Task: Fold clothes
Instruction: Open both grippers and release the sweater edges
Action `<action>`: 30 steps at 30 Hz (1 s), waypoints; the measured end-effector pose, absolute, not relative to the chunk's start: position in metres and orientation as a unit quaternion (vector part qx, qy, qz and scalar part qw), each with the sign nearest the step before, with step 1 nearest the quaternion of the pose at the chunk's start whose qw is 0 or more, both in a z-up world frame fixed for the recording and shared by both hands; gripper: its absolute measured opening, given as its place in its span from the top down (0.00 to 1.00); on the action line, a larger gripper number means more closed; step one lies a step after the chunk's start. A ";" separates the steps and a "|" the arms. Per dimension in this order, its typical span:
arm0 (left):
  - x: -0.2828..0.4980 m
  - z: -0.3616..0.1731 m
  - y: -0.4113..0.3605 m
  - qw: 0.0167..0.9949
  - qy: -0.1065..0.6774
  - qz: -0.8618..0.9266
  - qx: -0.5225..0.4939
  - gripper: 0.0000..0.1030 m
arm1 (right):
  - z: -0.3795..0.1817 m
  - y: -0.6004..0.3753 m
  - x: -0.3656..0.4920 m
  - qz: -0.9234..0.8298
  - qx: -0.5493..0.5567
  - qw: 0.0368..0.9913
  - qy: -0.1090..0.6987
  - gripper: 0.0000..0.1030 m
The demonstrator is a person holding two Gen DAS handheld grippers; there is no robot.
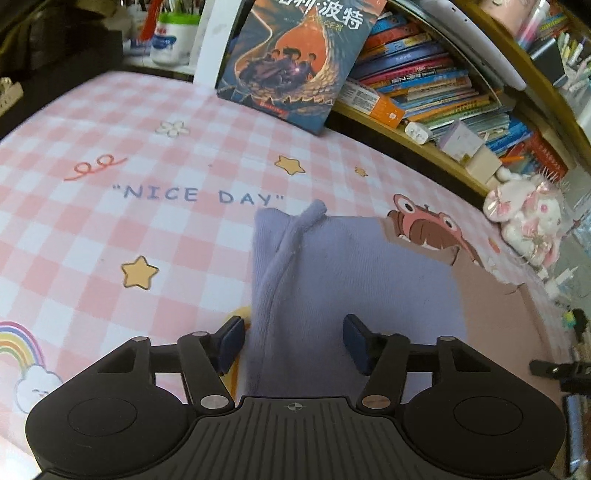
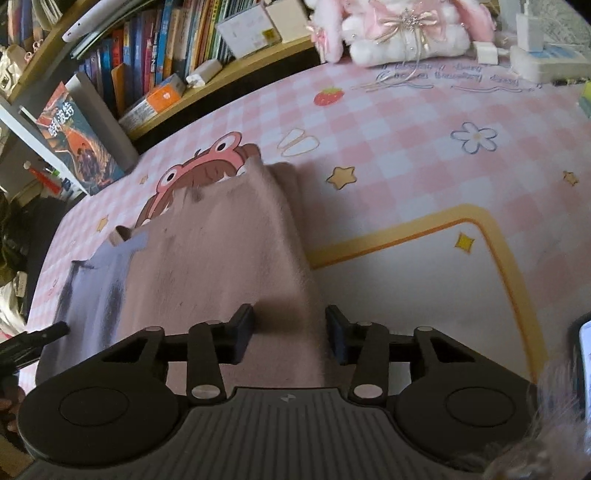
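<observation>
Knitwear, lilac-and-pink garment (image 1: 354,280): soft, light, limp; best pinched at hem corners. Left gripper (image 1: 293,341) and right gripper (image 2: 290,332) both part-open, gripping nothing.

Likely child's bedroom, crammed bookshelf (image 1: 424,85), plush toy (image 1: 524,218)

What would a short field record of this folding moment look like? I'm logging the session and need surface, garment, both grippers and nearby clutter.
surface: pink checked mat printed "NICE DAY"
garment: lavender and pink cloth, lying flat on the mat, lavender part left, pink part right
left gripper: jaws apart over the lavender part, pads not pressing it
right gripper: jaws apart over the pink part's right edge, not gripping
clutter: leaning book; plush toy; bookshelf
</observation>
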State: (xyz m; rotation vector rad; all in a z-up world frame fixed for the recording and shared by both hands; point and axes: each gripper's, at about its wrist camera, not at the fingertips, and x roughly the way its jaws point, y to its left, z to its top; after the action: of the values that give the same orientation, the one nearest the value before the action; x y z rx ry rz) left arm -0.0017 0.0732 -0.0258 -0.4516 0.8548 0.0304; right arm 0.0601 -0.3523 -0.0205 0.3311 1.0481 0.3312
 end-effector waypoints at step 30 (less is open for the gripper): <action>0.037 -0.017 0.101 0.904 0.390 0.069 -0.162 0.69 | -0.018 -0.296 0.101 0.167 0.109 0.858 0.474 0.63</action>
State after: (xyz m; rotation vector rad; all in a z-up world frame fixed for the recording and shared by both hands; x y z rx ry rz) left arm 0.0371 0.1014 -0.0167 -0.3339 0.8060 0.1424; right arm 0.1007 -0.2957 -0.0183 0.2300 0.9956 0.3510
